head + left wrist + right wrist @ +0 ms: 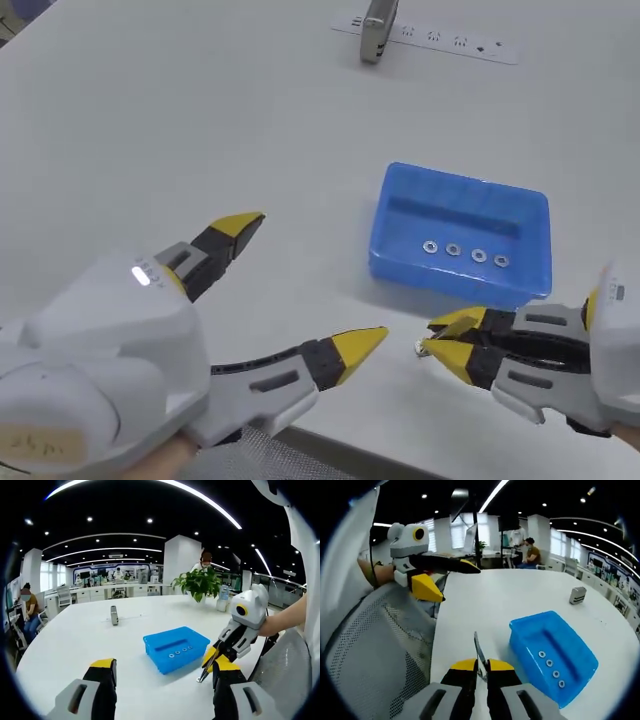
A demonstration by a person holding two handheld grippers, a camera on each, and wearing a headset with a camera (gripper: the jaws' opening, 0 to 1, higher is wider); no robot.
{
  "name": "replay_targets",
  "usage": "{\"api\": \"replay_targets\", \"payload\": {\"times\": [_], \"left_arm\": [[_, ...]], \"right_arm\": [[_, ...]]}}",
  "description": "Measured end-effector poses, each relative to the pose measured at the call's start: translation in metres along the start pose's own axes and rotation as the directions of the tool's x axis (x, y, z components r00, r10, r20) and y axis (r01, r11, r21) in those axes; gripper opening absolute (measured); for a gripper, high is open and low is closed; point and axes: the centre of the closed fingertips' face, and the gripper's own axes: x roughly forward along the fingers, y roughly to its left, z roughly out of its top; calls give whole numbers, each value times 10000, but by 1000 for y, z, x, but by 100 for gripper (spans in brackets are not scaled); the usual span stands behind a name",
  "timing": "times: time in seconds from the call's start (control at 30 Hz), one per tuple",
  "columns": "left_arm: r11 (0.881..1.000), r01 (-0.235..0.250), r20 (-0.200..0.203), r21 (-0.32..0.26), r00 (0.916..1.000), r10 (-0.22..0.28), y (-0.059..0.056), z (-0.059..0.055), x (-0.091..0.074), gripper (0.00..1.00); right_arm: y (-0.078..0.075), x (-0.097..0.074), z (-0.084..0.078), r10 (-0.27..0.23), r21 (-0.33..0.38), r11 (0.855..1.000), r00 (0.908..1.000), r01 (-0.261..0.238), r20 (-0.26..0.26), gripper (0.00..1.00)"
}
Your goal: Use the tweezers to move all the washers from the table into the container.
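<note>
A blue container (455, 278) stands on the white table with several washers (465, 252) in a row inside it. Near the container's front left corner, my right gripper (437, 337) is shut on thin metal tweezers (479, 653), whose tip (420, 348) points left, close to the tabletop. Whether the tip holds anything is too small to tell. My left gripper (300, 285) is open and empty, further left at the table's near edge. In the left gripper view the container (162, 661) sits ahead, with the right gripper (212, 661) beside it.
A white power strip (440, 38) and a small grey metal block (377, 30) lie at the table's far side. The table's near edge (380, 440) runs just below the grippers, with a mesh chair (375, 650) behind it. People sit at distant desks.
</note>
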Motion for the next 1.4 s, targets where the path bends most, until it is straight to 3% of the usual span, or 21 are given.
{"api": "replay_targets", "payload": {"times": [0.17,0.33,0.57,0.7,0.9,1.0,1.17,1.4], "left_arm": [[10000,-30,31,-4,10000,30,0,1,0,80],[10000,-44,82,-1,10000,44,0,2,-1,80],[10000,18,71,-10,10000,-18,-1,2,0,80],[10000,26,80,-7,10000,-26,-1,2,0,80],[9999,102,48,29,9999,-102,-2,1,0,80],[9999,126,54,42,9999,-126,-3,1,0,80],[10000,29,99,36,9999,-29,-1,2,0,80],[10000,55,128,68,9999,-56,-2,3,-1,80]], "right_arm": [[2,3,1,-77,-1318,9913,9998,52,-190,3],[-1,2,4,-225,-1260,9918,9997,211,-97,2],[-18,-18,36,-582,-379,9973,9932,622,1005,2],[-34,-29,57,-961,874,9929,9777,809,1867,3],[-64,-32,77,-1557,2066,9728,9559,1047,2490,3],[-81,-22,77,-1624,2649,9595,9570,963,2405,3],[-95,-2,73,-1495,2576,9624,9595,858,2389,3],[-109,22,54,-1431,2519,9626,9764,994,1617,3]]}}
